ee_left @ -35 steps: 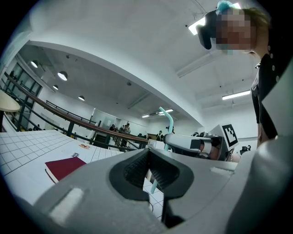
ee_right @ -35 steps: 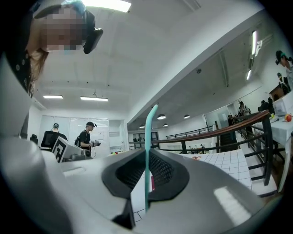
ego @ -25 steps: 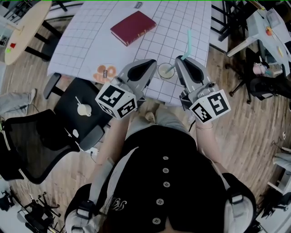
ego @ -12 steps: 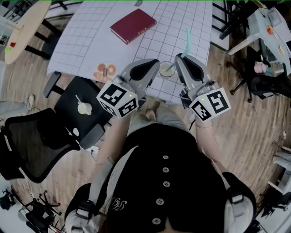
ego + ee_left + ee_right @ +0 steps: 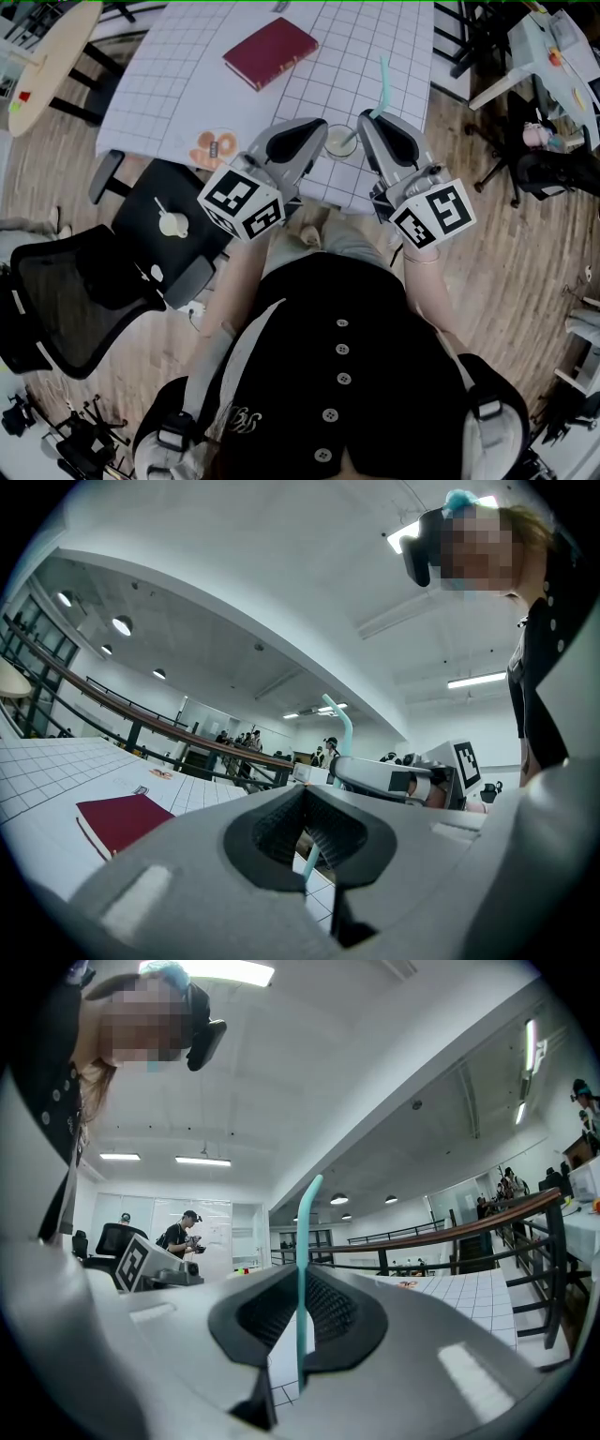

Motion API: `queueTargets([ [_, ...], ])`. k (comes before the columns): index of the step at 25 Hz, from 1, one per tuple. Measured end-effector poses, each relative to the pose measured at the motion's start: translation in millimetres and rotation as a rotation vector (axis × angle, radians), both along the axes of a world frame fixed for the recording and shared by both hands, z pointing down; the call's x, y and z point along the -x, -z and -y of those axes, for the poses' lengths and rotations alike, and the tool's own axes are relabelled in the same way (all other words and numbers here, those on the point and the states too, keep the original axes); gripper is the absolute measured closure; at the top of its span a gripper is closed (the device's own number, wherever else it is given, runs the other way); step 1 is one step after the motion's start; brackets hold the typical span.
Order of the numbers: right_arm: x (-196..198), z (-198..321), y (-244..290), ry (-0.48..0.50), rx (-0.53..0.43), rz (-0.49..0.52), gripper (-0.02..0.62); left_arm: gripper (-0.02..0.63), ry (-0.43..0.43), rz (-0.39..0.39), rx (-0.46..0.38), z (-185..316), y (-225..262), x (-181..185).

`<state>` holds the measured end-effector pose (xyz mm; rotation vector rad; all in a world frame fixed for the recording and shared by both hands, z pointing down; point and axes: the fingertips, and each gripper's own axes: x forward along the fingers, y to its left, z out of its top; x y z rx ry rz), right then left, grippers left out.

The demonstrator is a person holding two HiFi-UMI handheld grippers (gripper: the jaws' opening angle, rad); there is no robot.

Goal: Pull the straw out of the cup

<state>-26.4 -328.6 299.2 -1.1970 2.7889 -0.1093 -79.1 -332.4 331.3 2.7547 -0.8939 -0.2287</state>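
Note:
A pale cup [image 5: 340, 142] stands near the front edge of the grid-patterned table [image 5: 187, 84]. A teal straw [image 5: 383, 86] leans out of it to the upper right. My right gripper [image 5: 367, 120] is level and shut on the straw just right of the cup. In the right gripper view the straw [image 5: 302, 1241] runs upright between the closed jaws of the right gripper [image 5: 302, 1277]. My left gripper [image 5: 321, 139] is level with its tips at the cup's left rim, jaws closed on it. In the left gripper view the left gripper [image 5: 307, 794] hides the cup, and the straw [image 5: 343, 726] rises behind it.
A dark red book [image 5: 272, 52] lies farther back on the table, also seen as the book [image 5: 122, 819] at the left. An orange-printed disc [image 5: 216, 148] sits left of the cup. A black office chair [image 5: 103, 281] stands on the wooden floor at the left.

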Motion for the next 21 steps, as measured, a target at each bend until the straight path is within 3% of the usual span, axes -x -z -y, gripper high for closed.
queueTargets([
  [21, 4.7, 1.5, 6.3, 0.030, -0.032, -0.004, 0.577, 0.607, -0.021, 0.017, 0.015, 4.4, -5.8, -6.0],
])
